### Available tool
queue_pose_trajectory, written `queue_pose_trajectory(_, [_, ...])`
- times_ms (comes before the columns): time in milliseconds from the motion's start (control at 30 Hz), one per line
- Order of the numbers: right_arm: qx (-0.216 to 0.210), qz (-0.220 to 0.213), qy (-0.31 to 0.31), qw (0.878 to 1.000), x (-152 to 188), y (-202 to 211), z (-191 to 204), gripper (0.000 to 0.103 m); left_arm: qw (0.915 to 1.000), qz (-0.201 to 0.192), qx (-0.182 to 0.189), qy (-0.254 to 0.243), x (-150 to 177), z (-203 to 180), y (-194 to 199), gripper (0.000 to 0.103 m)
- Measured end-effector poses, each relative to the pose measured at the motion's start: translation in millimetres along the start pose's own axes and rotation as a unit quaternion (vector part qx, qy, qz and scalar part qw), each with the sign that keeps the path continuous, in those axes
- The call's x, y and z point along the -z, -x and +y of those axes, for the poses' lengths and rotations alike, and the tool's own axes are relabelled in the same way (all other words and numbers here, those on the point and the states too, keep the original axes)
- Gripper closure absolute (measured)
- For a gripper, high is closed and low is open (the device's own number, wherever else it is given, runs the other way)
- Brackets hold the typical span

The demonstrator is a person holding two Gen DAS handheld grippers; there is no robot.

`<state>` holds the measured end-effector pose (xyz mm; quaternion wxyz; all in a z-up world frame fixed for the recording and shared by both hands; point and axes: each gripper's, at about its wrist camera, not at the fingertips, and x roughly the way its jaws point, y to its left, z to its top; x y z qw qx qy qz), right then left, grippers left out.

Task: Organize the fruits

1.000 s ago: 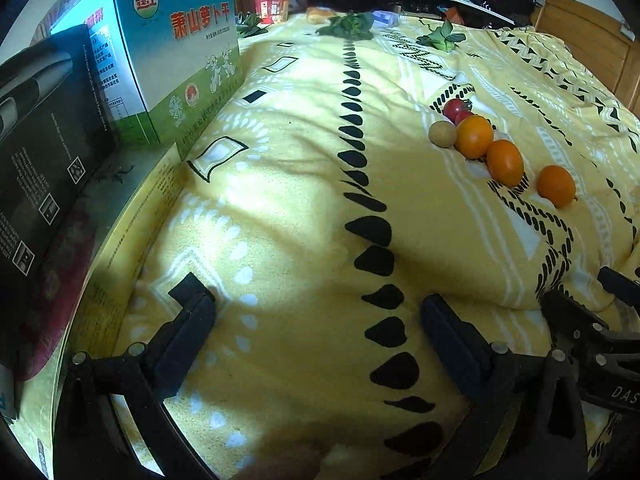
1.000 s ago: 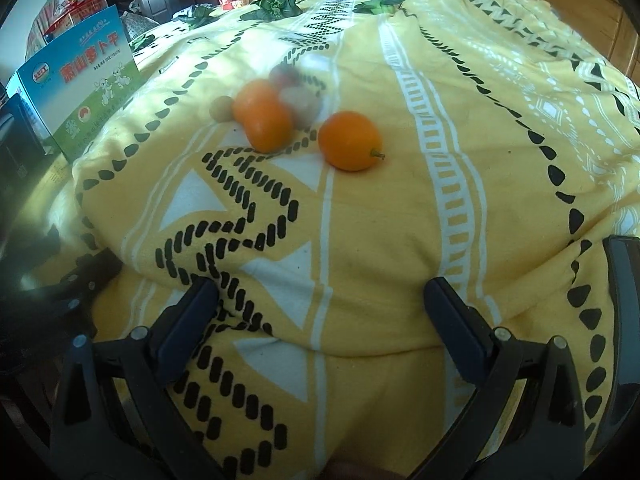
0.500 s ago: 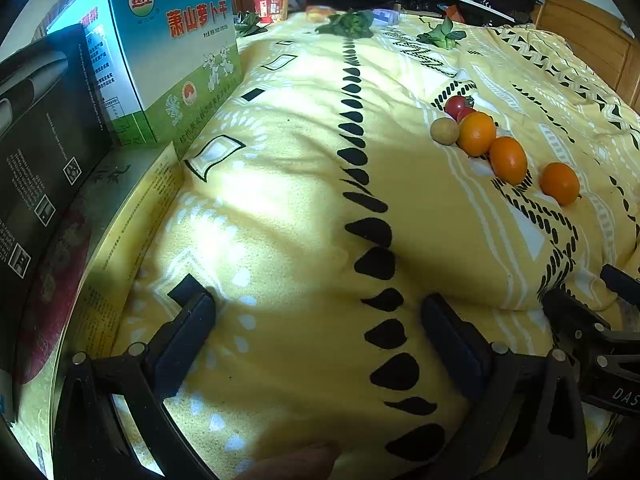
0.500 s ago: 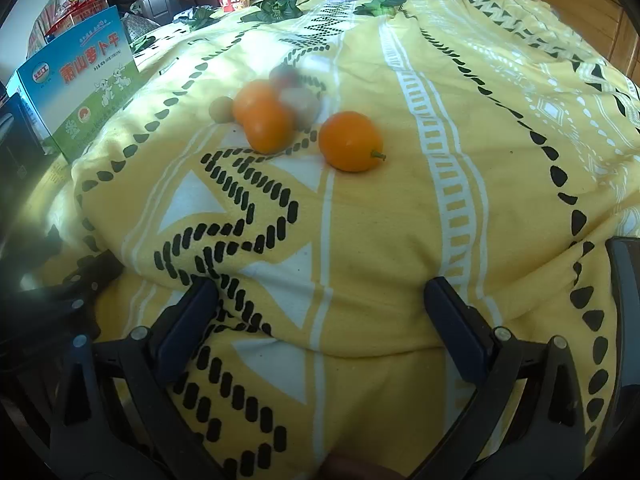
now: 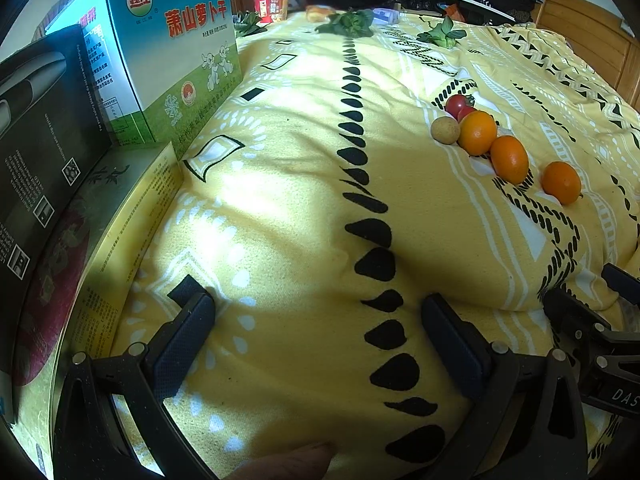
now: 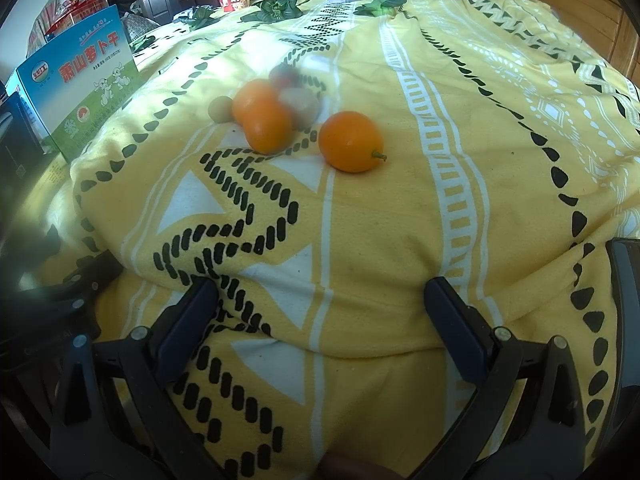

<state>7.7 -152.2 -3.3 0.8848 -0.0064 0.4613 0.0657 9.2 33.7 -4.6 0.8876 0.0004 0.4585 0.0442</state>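
A bed with a yellow blanket [image 6: 460, 216] fills the room. Both the left hand-held gripper [image 5: 316, 332] and the right hand-held gripper [image 6: 320, 320] are wide open, holding nothing. The fruits [image 6: 276, 116] sit together ahead, the nearest orange [image 6: 351, 141] a little apart; picking has not started, so I think the right one must reach it first

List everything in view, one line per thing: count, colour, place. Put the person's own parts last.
oranges: three, orange, in a loose row on the bedspread; the nearest one lies apart from the others.
tomatoes: two, red, at the far end of the row.
small round fruit: one, tan, beside the farthest orange.
bedspread: one, yellow with black and white patterns, under everything.
printed box: one, blue, white and green, upright at the bed's left edge.
dark box: one, black, nearer than the printed box.
flat box: one, yellow-edged, lying below them.
leafy greens: several bunches, green, along the far edge.
left gripper: black, fingers open, empty.
right gripper: black, fingers open, empty.
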Motion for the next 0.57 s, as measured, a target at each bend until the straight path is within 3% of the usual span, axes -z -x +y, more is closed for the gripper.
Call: queue_pose_trajectory(567, [0.0, 0.0, 0.0, 1.0, 0.1, -0.1, 0.1, 0.0, 1.0, -0.001, -0.002, -0.001, -0.6, -0.1, -0.7, 0.0])
